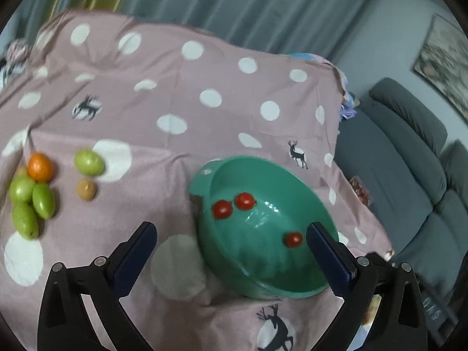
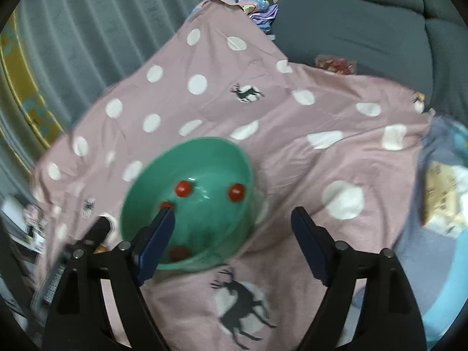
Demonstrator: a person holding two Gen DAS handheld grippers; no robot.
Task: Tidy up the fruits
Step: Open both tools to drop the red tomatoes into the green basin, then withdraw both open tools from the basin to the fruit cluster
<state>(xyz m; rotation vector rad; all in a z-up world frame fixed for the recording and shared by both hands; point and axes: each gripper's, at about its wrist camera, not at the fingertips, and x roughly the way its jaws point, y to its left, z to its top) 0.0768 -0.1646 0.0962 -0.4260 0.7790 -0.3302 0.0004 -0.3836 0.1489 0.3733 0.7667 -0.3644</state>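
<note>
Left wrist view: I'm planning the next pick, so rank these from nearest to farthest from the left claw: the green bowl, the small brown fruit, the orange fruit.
1. Green bowl: partly between the open fingers of the left claw, toward its right finger.
2. Small brown fruit: on the cloth, up and left.
3. Orange fruit: farther left, atop the green fruit cluster.

Glossy green plastic bowl [image 1: 263,263] on matt, creased pink cloth [image 1: 175,87]; shiny-skinned red tomatoes [image 1: 245,201] inside.
</note>
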